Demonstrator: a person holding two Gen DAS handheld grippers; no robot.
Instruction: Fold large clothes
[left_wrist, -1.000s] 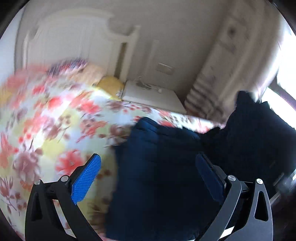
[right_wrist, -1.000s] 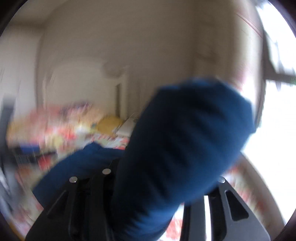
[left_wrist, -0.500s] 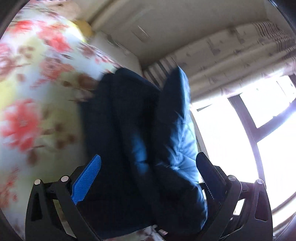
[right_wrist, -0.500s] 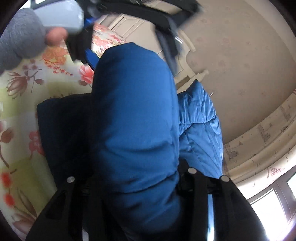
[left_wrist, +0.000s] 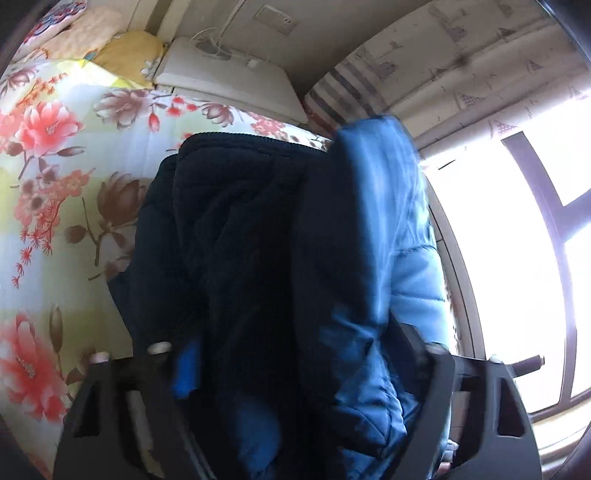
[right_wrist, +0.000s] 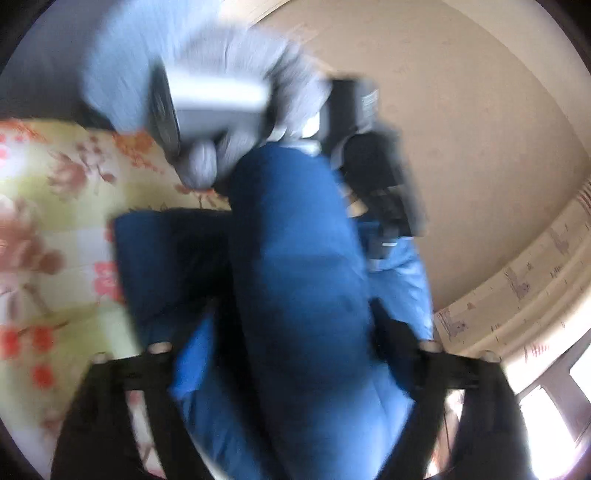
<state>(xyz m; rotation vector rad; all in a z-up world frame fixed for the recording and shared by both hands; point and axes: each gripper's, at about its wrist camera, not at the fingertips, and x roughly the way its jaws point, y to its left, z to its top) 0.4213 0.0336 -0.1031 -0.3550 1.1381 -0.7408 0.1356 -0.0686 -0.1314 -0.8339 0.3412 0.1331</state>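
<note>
A dark blue puffer jacket (left_wrist: 258, 221) lies bunched on the floral bedspread (left_wrist: 55, 155). My left gripper (left_wrist: 291, 362) has closed in on a thick fold of it; one blue pad (left_wrist: 186, 365) presses the fabric. In the right wrist view the jacket (right_wrist: 295, 280) bulges up between my right gripper's (right_wrist: 291, 354) fingers, which are shut on it. The view is blurred. The other hand-held gripper (right_wrist: 373, 173) and a grey sleeve (right_wrist: 207, 66) show above the jacket.
A white bedside cabinet (left_wrist: 229, 81) and a yellow pillow (left_wrist: 129, 51) sit at the head of the bed. A curtain (left_wrist: 443, 74) and a bright window (left_wrist: 517, 240) are to the right. The beige wall (right_wrist: 461, 129) fills the right wrist view's background.
My left gripper's jaws have narrowed from wide open onto the jacket's fold. The right gripper has kept its hold while both views swung and the left hand came closer.
</note>
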